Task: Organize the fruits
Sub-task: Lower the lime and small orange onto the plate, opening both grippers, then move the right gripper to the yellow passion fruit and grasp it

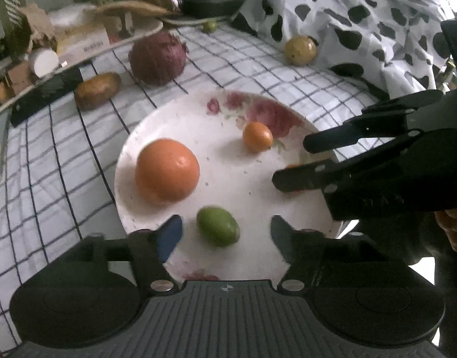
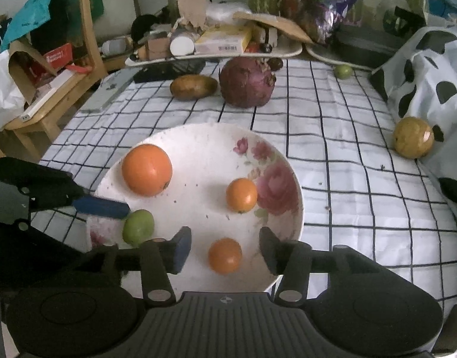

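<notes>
- On the floral plate (image 2: 276,161), your right gripper (image 2: 225,249) has its jaws spread wide, released, with a small orange fruit (image 2: 225,255) lying free between them.
- Your left gripper (image 1: 222,232) is likewise parted around the green fruit (image 1: 218,229), at the plate's 7 o'clock in the right wrist view; neither is squeezed.
- Big orange (image 2: 147,169) sits at 10 o'clock, a second small orange (image 2: 241,194) near centre: gathered fruits, by my judgement.
- Yellow fruit (image 2: 413,137) waits off-plate at 3 o'clock, beside the spotted cloth (image 2: 431,68).
- Mind the plate's near rim and your two grippers crowding each other; open room lies toward 12 o'clock.
</notes>
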The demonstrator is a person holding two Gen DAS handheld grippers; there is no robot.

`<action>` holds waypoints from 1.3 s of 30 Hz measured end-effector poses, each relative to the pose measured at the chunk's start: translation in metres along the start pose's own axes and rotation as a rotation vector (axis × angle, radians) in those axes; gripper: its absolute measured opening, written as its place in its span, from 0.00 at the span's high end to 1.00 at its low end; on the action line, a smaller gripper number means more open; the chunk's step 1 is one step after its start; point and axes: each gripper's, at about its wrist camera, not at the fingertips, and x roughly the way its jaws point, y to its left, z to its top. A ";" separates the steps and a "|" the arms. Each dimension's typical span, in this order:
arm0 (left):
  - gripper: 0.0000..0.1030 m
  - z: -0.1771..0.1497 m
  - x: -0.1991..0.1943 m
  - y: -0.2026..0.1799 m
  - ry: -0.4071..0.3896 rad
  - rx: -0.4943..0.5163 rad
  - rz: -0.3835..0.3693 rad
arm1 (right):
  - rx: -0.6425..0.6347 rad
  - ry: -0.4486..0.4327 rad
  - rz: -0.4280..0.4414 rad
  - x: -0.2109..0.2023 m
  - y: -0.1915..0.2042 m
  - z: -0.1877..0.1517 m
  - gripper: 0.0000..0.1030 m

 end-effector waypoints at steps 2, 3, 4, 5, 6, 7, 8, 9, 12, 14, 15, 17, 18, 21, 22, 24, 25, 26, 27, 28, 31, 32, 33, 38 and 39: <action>0.36 0.001 -0.002 0.000 -0.010 -0.005 0.000 | -0.005 -0.010 -0.011 -0.001 0.000 0.000 0.39; 0.36 0.002 -0.002 0.001 -0.012 -0.011 -0.003 | -0.006 -0.017 -0.018 -0.002 0.000 0.001 0.36; 0.36 0.002 -0.003 0.001 -0.014 -0.015 -0.006 | -0.004 -0.024 -0.024 -0.003 -0.001 0.001 0.34; 0.36 0.002 -0.003 0.002 -0.015 -0.017 -0.005 | -0.001 -0.033 -0.031 -0.004 -0.001 0.002 0.31; 0.36 0.002 -0.003 0.001 -0.017 -0.016 -0.001 | 0.005 -0.041 -0.039 -0.005 -0.002 0.003 0.25; 0.36 0.003 -0.004 0.001 -0.020 -0.014 0.005 | 0.012 -0.052 -0.050 -0.006 -0.004 0.003 0.21; 0.36 0.003 -0.004 0.001 -0.022 -0.012 0.010 | 0.018 -0.061 -0.064 -0.007 -0.005 0.004 0.11; 0.36 0.003 -0.004 0.001 -0.024 -0.012 0.017 | 0.023 -0.072 -0.083 -0.008 -0.006 0.004 0.03; 0.36 0.004 -0.005 0.001 -0.031 -0.012 0.043 | 0.032 -0.101 -0.118 -0.010 -0.008 0.006 0.00; 0.36 0.004 -0.007 0.002 -0.043 -0.017 0.052 | 0.040 -0.110 -0.134 -0.012 -0.010 0.006 0.00; 0.36 0.004 -0.008 0.003 -0.050 -0.021 0.054 | 0.043 -0.115 -0.140 -0.012 -0.011 0.007 0.00; 0.35 0.005 -0.010 0.005 -0.067 -0.035 0.057 | 0.048 -0.123 -0.145 -0.013 -0.012 0.007 0.00; 0.35 0.006 -0.011 0.006 -0.076 -0.043 0.058 | 0.051 -0.130 -0.147 -0.014 -0.012 0.007 0.00; 0.35 0.008 -0.015 0.010 -0.104 -0.074 0.060 | 0.058 -0.146 -0.164 -0.016 -0.013 0.009 0.00; 0.35 0.008 -0.017 0.011 -0.112 -0.084 0.061 | 0.061 -0.147 -0.171 -0.016 -0.013 0.009 0.00; 0.35 0.009 -0.019 0.013 -0.128 -0.100 0.064 | 0.067 -0.148 -0.186 -0.016 -0.015 0.009 0.00; 0.35 0.009 -0.021 0.013 -0.137 -0.108 0.067 | 0.067 -0.148 -0.193 -0.016 -0.015 0.009 0.00; 0.35 0.009 -0.022 0.014 -0.146 -0.113 0.070 | 0.067 -0.149 -0.201 -0.016 -0.016 0.009 0.00; 0.35 0.010 -0.024 0.015 -0.156 -0.118 0.073 | 0.066 -0.150 -0.208 -0.016 -0.016 0.009 0.00; 0.35 0.010 -0.025 0.016 -0.166 -0.123 0.076 | 0.063 -0.153 -0.215 -0.016 -0.015 0.009 0.00; 0.35 0.011 -0.030 0.018 -0.194 -0.138 0.079 | 0.058 -0.158 -0.238 -0.017 -0.016 0.009 0.00; 0.35 0.011 -0.031 0.019 -0.202 -0.143 0.078 | 0.056 -0.159 -0.245 -0.017 -0.016 0.009 0.00; 0.35 0.012 -0.032 0.020 -0.210 -0.148 0.079 | 0.056 -0.161 -0.252 -0.017 -0.016 0.009 0.00; 0.35 0.015 -0.036 0.028 -0.242 -0.172 0.086 | 0.061 -0.167 -0.283 -0.016 -0.020 0.011 0.00; 0.35 0.016 -0.036 0.030 -0.244 -0.174 0.090 | 0.063 -0.167 -0.288 -0.016 -0.021 0.012 0.00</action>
